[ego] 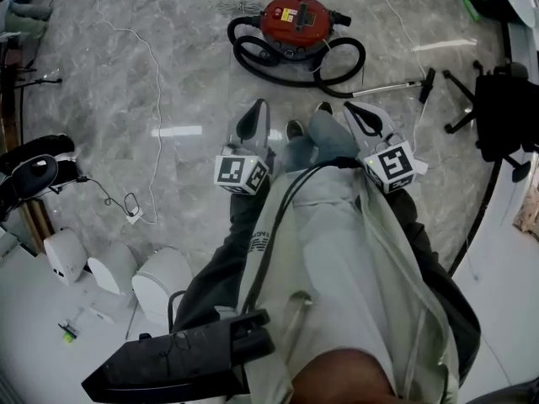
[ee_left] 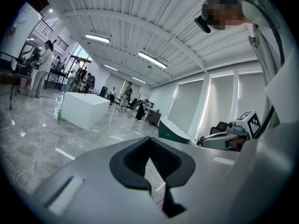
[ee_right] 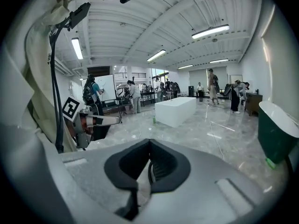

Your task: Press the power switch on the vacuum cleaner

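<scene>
Vacuum (ego: pixel 295 19) sits on the floor (ego: pixel 168 74) ahead of my feet: red body, black hose (ego: pixel 253 59) looped around it, well apart from both tongs. Left tongs (ego: pixel 254 114) closed, nothing between them, held out beside my left leg and pointing forward. Right tongs (ego: pixel 360 114) likewise closed and empty, beside my right leg. Wand (ego: pixel 389 85) lies on the floor, right of the vacuum. Chair (ego: pixel 497 99) at far right.

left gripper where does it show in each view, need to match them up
Head view: left gripper centre-left, below the vacuum cleaner.
Left gripper view: its own shut jaws, bottom centre.
Right gripper view: left gripper mid-left, side-on.
Shared landmark: white block, in both gripper views.
</scene>
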Demonstrator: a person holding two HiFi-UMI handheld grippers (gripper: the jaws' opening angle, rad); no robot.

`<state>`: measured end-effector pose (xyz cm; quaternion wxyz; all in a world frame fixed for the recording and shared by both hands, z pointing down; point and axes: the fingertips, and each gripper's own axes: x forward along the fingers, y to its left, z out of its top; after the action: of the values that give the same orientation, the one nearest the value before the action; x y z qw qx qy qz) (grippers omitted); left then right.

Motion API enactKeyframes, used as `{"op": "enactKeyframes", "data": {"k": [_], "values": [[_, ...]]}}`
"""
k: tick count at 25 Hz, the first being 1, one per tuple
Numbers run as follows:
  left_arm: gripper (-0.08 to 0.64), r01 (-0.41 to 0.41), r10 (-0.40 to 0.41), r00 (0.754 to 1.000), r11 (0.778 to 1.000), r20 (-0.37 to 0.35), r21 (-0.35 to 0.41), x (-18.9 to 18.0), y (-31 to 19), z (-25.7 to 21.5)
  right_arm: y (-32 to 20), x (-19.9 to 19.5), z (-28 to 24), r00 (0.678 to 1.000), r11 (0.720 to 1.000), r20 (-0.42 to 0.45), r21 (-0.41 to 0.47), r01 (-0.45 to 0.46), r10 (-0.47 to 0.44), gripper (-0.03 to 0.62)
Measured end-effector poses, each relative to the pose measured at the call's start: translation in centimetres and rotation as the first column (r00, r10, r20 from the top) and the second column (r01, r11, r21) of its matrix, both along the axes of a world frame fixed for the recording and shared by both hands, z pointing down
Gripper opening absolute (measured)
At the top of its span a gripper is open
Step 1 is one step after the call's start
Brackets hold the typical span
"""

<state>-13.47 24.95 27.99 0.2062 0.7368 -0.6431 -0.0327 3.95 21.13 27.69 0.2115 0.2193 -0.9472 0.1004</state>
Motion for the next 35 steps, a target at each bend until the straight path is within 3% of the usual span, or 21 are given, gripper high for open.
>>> {"op": "enactKeyframes", "data": {"k": [7, 13, 18, 22, 29, 33, 35], "values": [[0.002, -0.039, 0.041, 0.999, 0.996, 0.023, -0.076, 0.1, -5.3, 1.4, -5.6, 0.0, 2.9, 1.000, 0.997, 0.004, -0.073, -0.017, 0.017, 0.000], [0.002, -0.001, 0.007, 0.998, 0.994, 0.056, -0.105, -0.7, -9.2, 1.2, -11.3, -2.0, 3.5, 0.997, 0.994, 0.076, -0.110, 0.017, -0.009, 0.002], [0.002, 0.018, -0.013, 0.999, 0.989, 0.038, -0.144, -0.7, -11.1, 2.9, -14.4, -2.9, 5.1, 0.998, 0.993, 0.037, -0.108, 0.051, -0.047, 0.000], [0.002, -0.022, 0.023, 1.000, 0.979, 0.004, -0.204, -0.5, -12.0, 5.4, -15.6, -2.9, 7.4, 0.998, 0.988, -0.024, -0.144, 0.052, -0.055, 0.000], [0.002, -0.163, 0.157, 0.987, 0.936, -0.043, -0.312, -1.1, -13.5, 12.7, -15.7, -2.8, 11.6, 0.994, 0.981, -0.102, -0.186, -0.058, 0.039, 0.000], [0.002, -0.228, 0.244, 0.970, 0.911, 0.005, -0.343, -3.2, -17.8, 21.1, -16.9, -3.5, 16.8, 0.978, 0.968, -0.132, -0.175, -0.182, 0.160, 0.000], [0.002, -0.244, 0.275, 0.960, 0.911, 0.051, -0.332, -4.6, -21.8, 25.4, -18.3, -3.9, 20.4, 0.960, 0.950, -0.136, -0.168, -0.264, 0.243, 0.000]]}}
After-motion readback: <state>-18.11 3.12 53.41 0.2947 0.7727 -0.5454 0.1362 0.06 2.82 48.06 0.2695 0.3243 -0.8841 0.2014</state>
